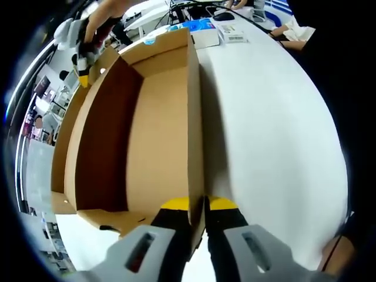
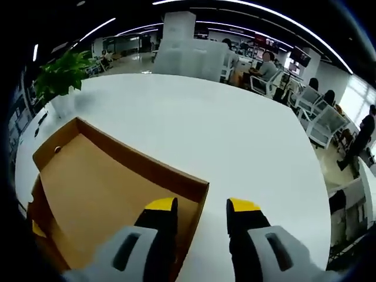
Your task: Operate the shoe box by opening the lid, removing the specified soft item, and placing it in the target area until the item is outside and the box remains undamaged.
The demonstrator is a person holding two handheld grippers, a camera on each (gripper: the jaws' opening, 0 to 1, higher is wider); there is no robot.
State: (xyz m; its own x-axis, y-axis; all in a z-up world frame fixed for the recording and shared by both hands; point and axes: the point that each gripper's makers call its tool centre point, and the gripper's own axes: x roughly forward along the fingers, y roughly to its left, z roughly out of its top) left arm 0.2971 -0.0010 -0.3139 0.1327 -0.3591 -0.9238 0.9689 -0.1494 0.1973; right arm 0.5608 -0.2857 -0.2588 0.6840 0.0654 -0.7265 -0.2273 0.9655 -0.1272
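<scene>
A brown cardboard shoe box lies with its lid off on the white table, and the inside I can see is bare cardboard. My left gripper is shut on the box's near side wall, one yellow-tipped finger on each side of it. At the box's far left corner a hand holds my right gripper. In the right gripper view the box sits at lower left. My right gripper is open, its left finger over the box's inside and its right finger outside the corner.
Beyond the box, the table's far end holds a blue item and a white labelled box. A person in dark clothes stands at the table's right edge. A green plant and office chairs lie past the table.
</scene>
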